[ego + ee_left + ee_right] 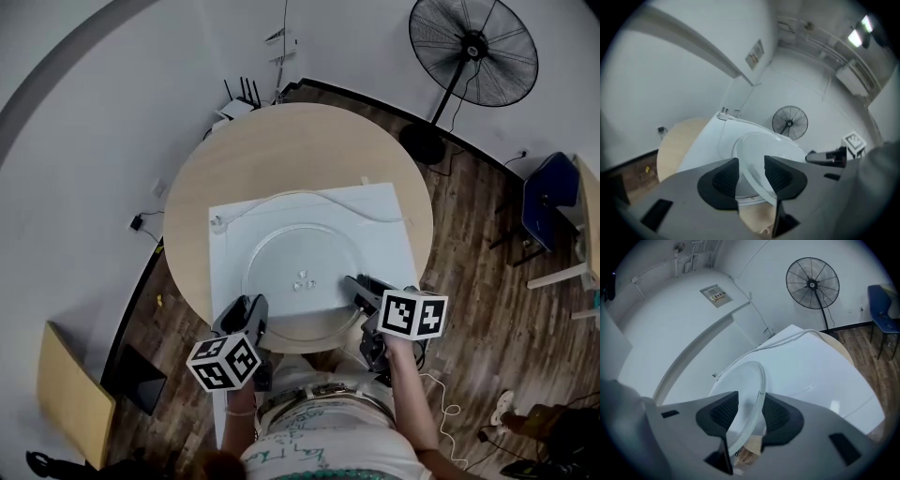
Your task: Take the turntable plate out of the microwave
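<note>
Patterned shirt fabric (319, 441) is filling the bottom edge of the head view, and just beyond it the person is holding both grippers out over a white microwave (230, 239) that is sitting on a round wooden table (281, 150). The turntable plate (300, 272), clear glass, is lying flat on the microwave's top, out of the oven, with a white cord (300, 193) curving across the top just behind it. The left gripper (251, 305) is reaching in at the plate's near left rim and the right gripper (354, 284) at its near right rim. In the left gripper view, the left gripper (751, 161) is standing with its jaws partly spread, the plate (764, 145) running edge-on between the ribbed pads with a clear gap on the left pad's side. In the right gripper view, the right gripper (751, 399) is likewise keeping its jaws apart, the plate's rim (747, 380) passing between them closer to the right pad, not clamped. A black standing fan (473, 52) is standing on the wood floor behind the table.
</note>
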Available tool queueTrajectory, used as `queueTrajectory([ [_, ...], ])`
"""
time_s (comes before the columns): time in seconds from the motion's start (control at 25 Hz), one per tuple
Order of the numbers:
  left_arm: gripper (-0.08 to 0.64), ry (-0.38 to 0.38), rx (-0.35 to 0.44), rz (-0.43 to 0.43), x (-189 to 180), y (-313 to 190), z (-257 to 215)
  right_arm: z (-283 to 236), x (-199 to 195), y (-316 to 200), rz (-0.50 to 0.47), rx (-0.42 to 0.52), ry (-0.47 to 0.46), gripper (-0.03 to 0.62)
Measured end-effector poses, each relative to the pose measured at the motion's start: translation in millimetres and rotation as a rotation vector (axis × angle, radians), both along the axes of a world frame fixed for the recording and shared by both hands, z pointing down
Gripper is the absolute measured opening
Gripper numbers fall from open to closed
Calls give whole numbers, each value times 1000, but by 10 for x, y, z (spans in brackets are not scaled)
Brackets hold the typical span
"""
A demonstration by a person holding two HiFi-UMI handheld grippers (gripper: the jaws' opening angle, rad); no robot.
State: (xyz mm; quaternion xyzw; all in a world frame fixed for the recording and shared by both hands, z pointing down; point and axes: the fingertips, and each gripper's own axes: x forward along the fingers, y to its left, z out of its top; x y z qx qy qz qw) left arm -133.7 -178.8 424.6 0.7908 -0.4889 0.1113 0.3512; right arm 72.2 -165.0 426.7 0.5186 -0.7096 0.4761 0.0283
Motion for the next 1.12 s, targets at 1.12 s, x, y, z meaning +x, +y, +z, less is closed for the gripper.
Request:
queueTrajectory([
  [1.12,187,-348,-15,310,-137,-215,37,53,-138,-112,-113,-111,541,227],
])
